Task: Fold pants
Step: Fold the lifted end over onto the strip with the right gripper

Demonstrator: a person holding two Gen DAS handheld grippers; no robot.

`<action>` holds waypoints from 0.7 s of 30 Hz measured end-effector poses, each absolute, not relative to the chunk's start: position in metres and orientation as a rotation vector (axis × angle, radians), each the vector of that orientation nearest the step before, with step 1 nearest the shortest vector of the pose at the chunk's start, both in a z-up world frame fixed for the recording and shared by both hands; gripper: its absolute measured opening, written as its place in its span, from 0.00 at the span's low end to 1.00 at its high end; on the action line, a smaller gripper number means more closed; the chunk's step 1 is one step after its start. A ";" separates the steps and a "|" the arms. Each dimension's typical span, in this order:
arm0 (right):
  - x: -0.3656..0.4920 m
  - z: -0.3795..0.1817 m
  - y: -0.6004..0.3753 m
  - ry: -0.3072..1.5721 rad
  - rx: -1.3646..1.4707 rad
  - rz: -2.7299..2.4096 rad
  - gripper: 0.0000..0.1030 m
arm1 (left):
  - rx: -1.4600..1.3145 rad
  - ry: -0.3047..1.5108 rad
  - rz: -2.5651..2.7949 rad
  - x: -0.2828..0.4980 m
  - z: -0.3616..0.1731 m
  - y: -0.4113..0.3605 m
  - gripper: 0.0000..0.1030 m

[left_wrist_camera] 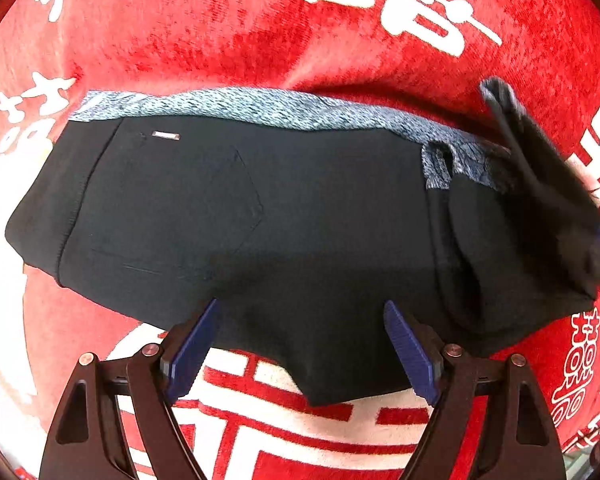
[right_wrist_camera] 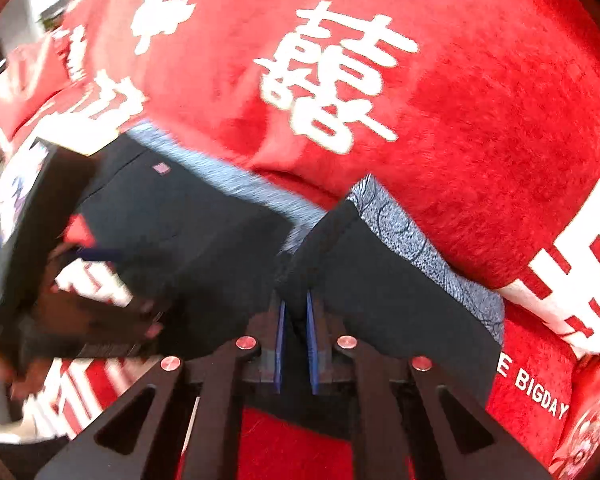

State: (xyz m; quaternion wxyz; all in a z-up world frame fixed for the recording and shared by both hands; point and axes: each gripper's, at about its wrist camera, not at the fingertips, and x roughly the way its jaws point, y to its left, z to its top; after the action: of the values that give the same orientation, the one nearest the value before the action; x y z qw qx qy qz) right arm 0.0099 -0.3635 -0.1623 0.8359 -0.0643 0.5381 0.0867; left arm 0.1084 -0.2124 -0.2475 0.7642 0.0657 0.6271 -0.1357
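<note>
Black pants (left_wrist_camera: pixel 284 216) with a blue patterned waistband (left_wrist_camera: pixel 260 110) lie folded on a red cloth. My left gripper (left_wrist_camera: pixel 301 312) is open, its blue pads (left_wrist_camera: pixel 409 352) spread just above the near edge of the pants, holding nothing. My right gripper (right_wrist_camera: pixel 296 308) is shut on a fold of the black pants (right_wrist_camera: pixel 379 280) and lifts it; the waistband lining (right_wrist_camera: pixel 411 240) shows along the raised edge. The right gripper shows blurred at the right of the left wrist view (left_wrist_camera: pixel 547 176). The left gripper shows blurred at the left of the right wrist view (right_wrist_camera: pixel 100 256).
A red cloth with white characters (left_wrist_camera: pixel 220 32) covers the whole surface under the pants. In the right wrist view the same cloth (right_wrist_camera: pixel 479 100) fills the far and right side, with grey room clutter beyond its left edge.
</note>
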 end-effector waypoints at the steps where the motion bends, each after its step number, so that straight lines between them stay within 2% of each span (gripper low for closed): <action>1: 0.006 -0.171 -0.357 1.165 -0.144 0.194 0.10 | 0.144 1.364 -0.289 0.107 -0.245 -0.210 0.82; 6: -0.005 -0.214 -0.330 1.214 -0.220 0.208 0.11 | 0.153 1.377 -0.252 0.118 -0.250 -0.199 0.82; 11: -0.011 -0.208 -0.335 1.206 -0.184 0.223 0.17 | 0.190 1.344 -0.239 0.132 -0.237 -0.203 0.82; 14: -0.014 -0.181 -0.356 1.189 -0.078 0.331 0.30 | 0.194 1.326 -0.252 0.144 -0.221 -0.219 0.82; 16: -0.018 -0.157 -0.388 1.144 0.025 0.311 0.48 | 0.205 1.302 -0.282 0.147 -0.209 -0.236 0.82; 18: -0.016 -0.143 -0.440 1.102 0.149 0.201 0.55 | 0.215 1.284 -0.321 0.150 -0.200 -0.256 0.82; 21: -0.012 -0.155 -0.529 1.111 0.400 0.010 0.56 | 0.230 1.276 -0.378 0.151 -0.191 -0.290 0.82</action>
State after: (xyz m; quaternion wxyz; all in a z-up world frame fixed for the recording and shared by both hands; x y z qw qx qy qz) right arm -0.0123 -0.5288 -0.1552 0.8307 0.1888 0.5238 0.0049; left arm 0.1512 -0.2896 -0.1907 0.7805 0.1066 0.5906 -0.1750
